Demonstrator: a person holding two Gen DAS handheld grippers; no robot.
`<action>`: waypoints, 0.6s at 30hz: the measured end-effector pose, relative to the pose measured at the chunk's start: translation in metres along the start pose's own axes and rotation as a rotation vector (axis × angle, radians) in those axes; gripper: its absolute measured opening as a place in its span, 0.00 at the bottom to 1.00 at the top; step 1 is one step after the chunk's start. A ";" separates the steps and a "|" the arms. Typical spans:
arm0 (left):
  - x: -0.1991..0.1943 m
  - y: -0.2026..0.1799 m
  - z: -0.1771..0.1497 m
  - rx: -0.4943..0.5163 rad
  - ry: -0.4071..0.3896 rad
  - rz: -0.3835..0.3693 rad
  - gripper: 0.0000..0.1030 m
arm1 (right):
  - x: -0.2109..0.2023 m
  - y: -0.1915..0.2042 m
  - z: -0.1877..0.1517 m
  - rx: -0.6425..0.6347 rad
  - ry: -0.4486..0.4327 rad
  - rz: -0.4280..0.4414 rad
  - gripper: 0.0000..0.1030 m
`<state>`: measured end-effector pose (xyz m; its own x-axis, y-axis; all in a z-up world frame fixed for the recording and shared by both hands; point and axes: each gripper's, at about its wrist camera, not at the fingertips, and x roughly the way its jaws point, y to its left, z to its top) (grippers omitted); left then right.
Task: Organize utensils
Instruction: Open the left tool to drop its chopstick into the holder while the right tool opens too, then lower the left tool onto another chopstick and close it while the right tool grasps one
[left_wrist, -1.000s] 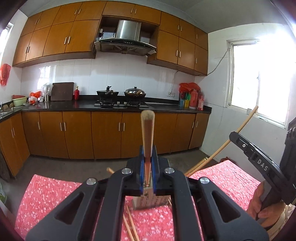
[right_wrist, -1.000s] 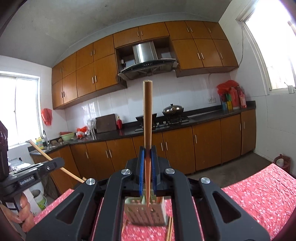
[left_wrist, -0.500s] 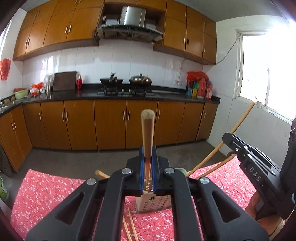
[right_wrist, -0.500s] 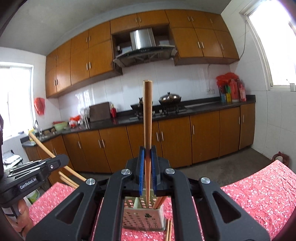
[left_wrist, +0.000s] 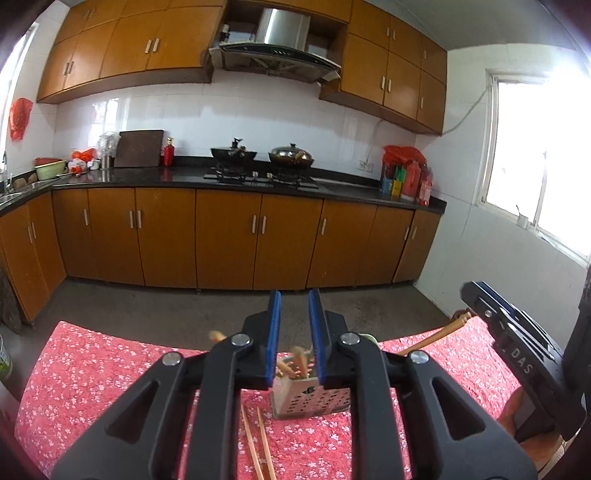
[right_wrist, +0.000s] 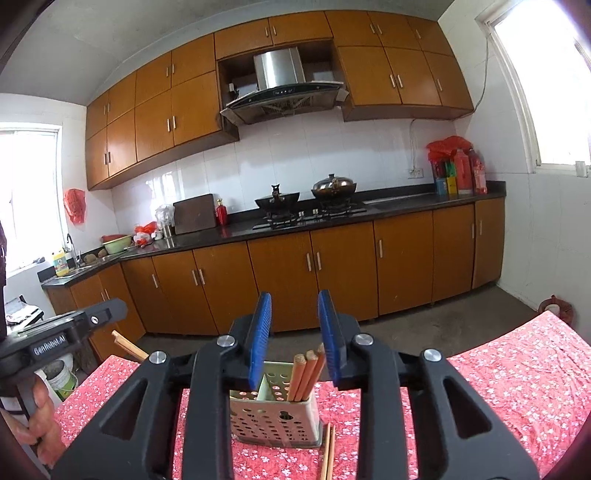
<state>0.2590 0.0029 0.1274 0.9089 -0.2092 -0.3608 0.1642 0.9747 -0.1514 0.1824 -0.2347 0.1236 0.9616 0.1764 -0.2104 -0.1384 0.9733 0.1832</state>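
The left gripper (left_wrist: 294, 334) was seen with its blue-padded fingers (left_wrist: 274, 336) parted and nothing pressed between them; they had just been opening. The right gripper (right_wrist: 294, 338) was likewise seen with its fingers (right_wrist: 259, 338) apart and empty, these too having just been opening. Just beyond and below the right fingers, a perforated utensil holder (right_wrist: 275, 419) was seen standing upright on the tabletop (right_wrist: 517, 373), which was covered by a red flowered cloth. Several wooden chopsticks (right_wrist: 306, 374) were seen standing in the holder's right-hand compartment, leaning toward the right finger, their tops level with the lower ends of the pads but apart from them. A loose pair of chopsticks (right_wrist: 328, 452) was seen lying on the cloth, just beside the holder's right corner as seen past the right fingers. In the left wrist view the same holder was found just beyond the left fingers, slightly to their right. The opposite gripper was caught at the edge of each view, held by a hand (right_wrist: 37, 424). Further stick ends were seen past each fingers' outer side; what they rested on could not be told. Well beyond the fingers, brown cabinets (right_wrist: 332, 273) under a dark counter were seen, with two pots (right_wrist: 306, 195) on a stove and a range hood (right_wrist: 282, 88) above.
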 end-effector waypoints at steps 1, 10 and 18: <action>-0.007 0.002 0.000 -0.007 -0.008 0.003 0.18 | -0.003 -0.001 0.000 -0.001 -0.002 -0.006 0.27; -0.056 0.032 -0.057 -0.015 0.034 0.075 0.25 | -0.030 -0.042 -0.071 0.025 0.186 -0.116 0.27; -0.023 0.075 -0.154 -0.051 0.294 0.197 0.25 | 0.011 -0.058 -0.174 0.135 0.577 -0.030 0.24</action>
<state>0.1917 0.0691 -0.0175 0.7710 -0.0388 -0.6357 -0.0288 0.9950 -0.0957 0.1599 -0.2632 -0.0565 0.6749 0.2372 -0.6988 -0.0455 0.9585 0.2815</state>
